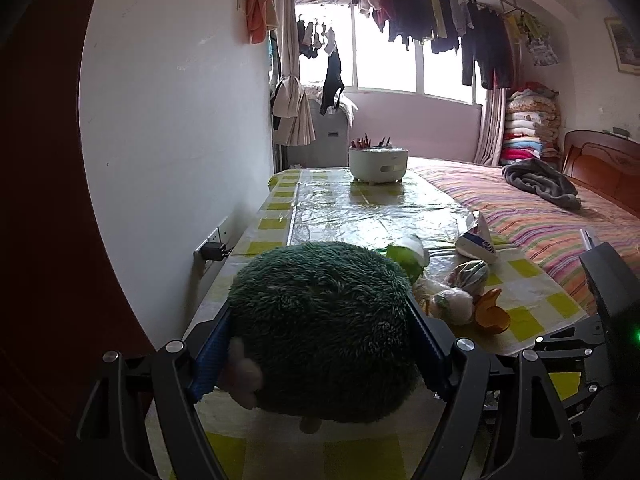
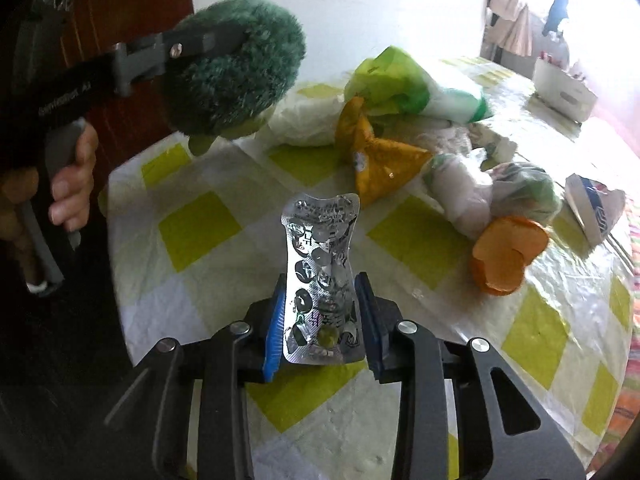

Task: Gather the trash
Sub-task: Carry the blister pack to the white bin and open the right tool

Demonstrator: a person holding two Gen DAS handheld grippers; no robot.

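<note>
In the right wrist view we see the right tool [image 2: 320, 312] pinching a silver blister pack [image 2: 320, 276] by its lower half, the pack standing upright between the blue pads [image 2: 275, 336] above the desk [image 2: 200, 232] with its yellow-and-white checked cover; at 10 o'clock from the pack the left tool [image 2: 200, 42] clamps a green plush toy [image 2: 236, 64], held up off the desk, and the person's left hand [image 2: 74, 180] grips the handle at 9 o'clock; at 2 o'clock lies an orange peel [image 2: 508, 256] on the desk, just beside a crumpled clear bag [image 2: 492, 188]; at 12 o'clock sits an orange wrapper [image 2: 380, 160], and beyond it a green-and-white plastic bag [image 2: 408, 88]; at 3 o'clock, near the desk's edge, lies a white carton [image 2: 592, 208] with blue print.

In the left wrist view we see the left tool spread wide around the plush toy, its pads [image 1: 212, 356] pressed into the fur on both sides; at 2 o'clock the trash pile lies on the desk; at 12 o'clock, at the far end, stands a white tub [image 1: 378, 162]; at 2 o'clock a bed [image 1: 520, 208] with a striped cover carries a grey blanket [image 1: 540, 184]; furthest off, laundry [image 1: 432, 20] hangs before the window.
</note>
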